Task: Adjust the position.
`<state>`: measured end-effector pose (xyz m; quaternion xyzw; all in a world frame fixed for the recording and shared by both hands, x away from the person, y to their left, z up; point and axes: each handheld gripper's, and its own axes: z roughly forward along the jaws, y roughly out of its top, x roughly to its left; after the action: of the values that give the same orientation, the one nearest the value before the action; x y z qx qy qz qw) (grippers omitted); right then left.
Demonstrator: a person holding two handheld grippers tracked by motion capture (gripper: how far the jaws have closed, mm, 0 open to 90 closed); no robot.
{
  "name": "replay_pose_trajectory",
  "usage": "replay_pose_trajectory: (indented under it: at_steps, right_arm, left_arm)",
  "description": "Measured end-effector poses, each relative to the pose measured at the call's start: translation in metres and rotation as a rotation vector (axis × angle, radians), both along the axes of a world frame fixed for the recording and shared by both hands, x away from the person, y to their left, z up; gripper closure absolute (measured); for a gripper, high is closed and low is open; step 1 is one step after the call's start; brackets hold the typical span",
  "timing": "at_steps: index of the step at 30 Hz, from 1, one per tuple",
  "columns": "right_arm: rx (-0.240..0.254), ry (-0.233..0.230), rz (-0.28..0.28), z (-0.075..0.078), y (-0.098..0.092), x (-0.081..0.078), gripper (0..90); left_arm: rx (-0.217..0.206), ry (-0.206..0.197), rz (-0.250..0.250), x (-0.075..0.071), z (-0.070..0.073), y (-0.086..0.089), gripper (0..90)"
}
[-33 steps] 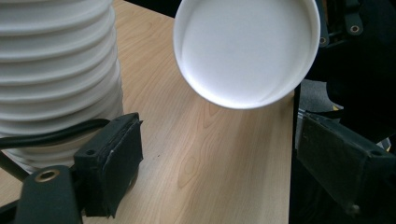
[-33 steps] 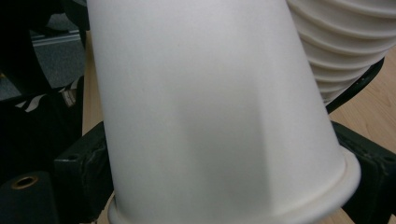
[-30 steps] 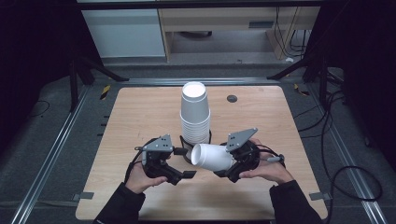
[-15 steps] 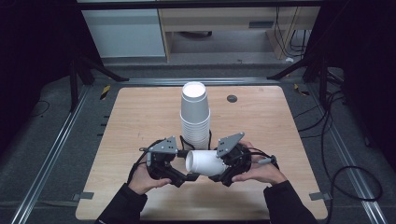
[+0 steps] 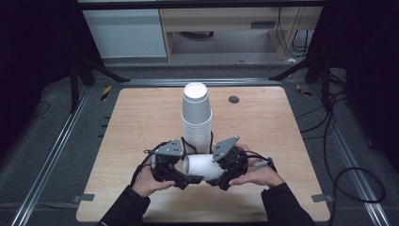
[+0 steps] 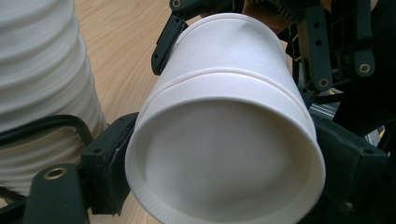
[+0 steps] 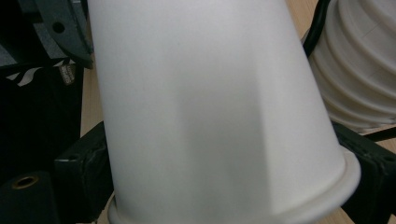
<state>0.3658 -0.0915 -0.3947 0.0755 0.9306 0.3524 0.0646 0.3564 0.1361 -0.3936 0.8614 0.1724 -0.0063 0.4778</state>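
Note:
A tall stack of white paper cups (image 5: 196, 117) stands upside down mid-table. Just in front of it a white cup (image 5: 202, 167) lies level between my two grippers. My right gripper (image 5: 219, 172) is shut on its rim end, and the rolled rim (image 7: 233, 205) sits between the black jaws. My left gripper (image 5: 187, 176) has its jaws snug against both sides of the cup's base end (image 6: 224, 154). A ridge (image 6: 229, 74) circles the cup's middle, like the rim of a second cup nested on it. The stack (image 6: 42, 79) stands close beside the left gripper.
The wooden table (image 5: 136, 122) is bare to the left and right of the stack. A small dark round disc (image 5: 234, 99) lies at the back right. Metal rails (image 5: 56, 141) and cables run along the floor beside the table.
The right gripper has carried the lying cup leftward toward the left gripper. The cup's base end now sits between the left jaws, and the two grippers are closer together.

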Motion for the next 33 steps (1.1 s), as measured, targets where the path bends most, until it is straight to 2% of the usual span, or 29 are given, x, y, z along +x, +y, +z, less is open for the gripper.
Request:
replay_pose_trajectory:
  at_steps: [20, 33]
  right_arm:
    - [0.000, 0.011, 0.006, -0.0014, 0.0013, 0.0013, 7.8]
    - [0.020, 0.024, 0.001, -0.0006, 0.0000, 0.0017, 5.6]
  left_arm:
    - [-0.008, 0.018, -0.002, 0.0007, 0.0005, 0.0017, 21.3]
    - [-0.019, 0.003, 0.001, -0.0005, 0.0028, 0.0029, 21.9]
